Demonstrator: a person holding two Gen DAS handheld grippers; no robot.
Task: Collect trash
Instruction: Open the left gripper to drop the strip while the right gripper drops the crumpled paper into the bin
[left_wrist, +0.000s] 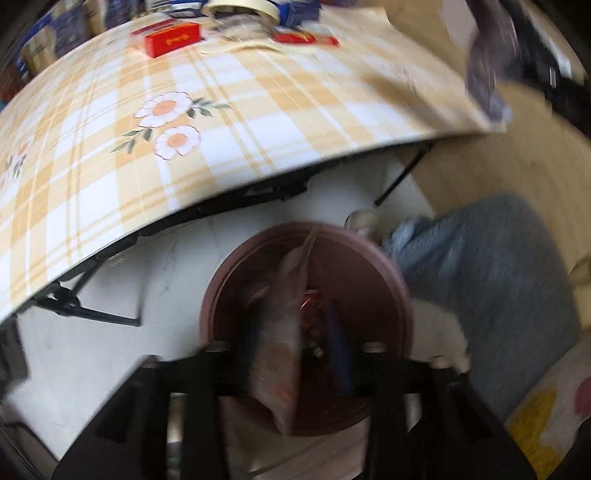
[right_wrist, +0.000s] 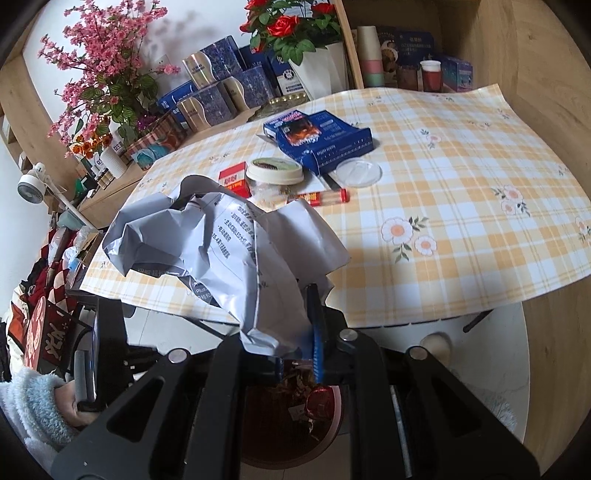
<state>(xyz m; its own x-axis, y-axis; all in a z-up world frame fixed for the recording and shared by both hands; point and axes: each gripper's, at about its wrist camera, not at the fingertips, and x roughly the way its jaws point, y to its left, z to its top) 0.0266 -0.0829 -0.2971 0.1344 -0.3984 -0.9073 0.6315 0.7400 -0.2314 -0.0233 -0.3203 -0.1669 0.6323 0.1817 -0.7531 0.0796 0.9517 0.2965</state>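
In the left wrist view, my left gripper (left_wrist: 295, 354) is shut on a crinkled plastic wrapper (left_wrist: 280, 347) and holds it above a round brown trash bin (left_wrist: 391, 295) on the floor. In the right wrist view, my right gripper (right_wrist: 295, 332) is shut on a crumpled grey-white mailer bag (right_wrist: 221, 240), held over the table's front edge. The trash bin (right_wrist: 328, 432) lies below it with wrappers inside. Red boxes (right_wrist: 234, 179), a lidded jar (right_wrist: 275, 171), a blue box (right_wrist: 321, 136) and a clear lid (right_wrist: 358, 171) lie on the checked tablecloth (right_wrist: 461, 229).
Flower pots, tins and boxes line the shelf behind the table (right_wrist: 221, 85). A wooden wall (right_wrist: 546, 92) stands to the right. A blue-grey mat (left_wrist: 491, 280) lies beside the bin. The table's black folding legs (left_wrist: 92, 314) are under the cloth edge.
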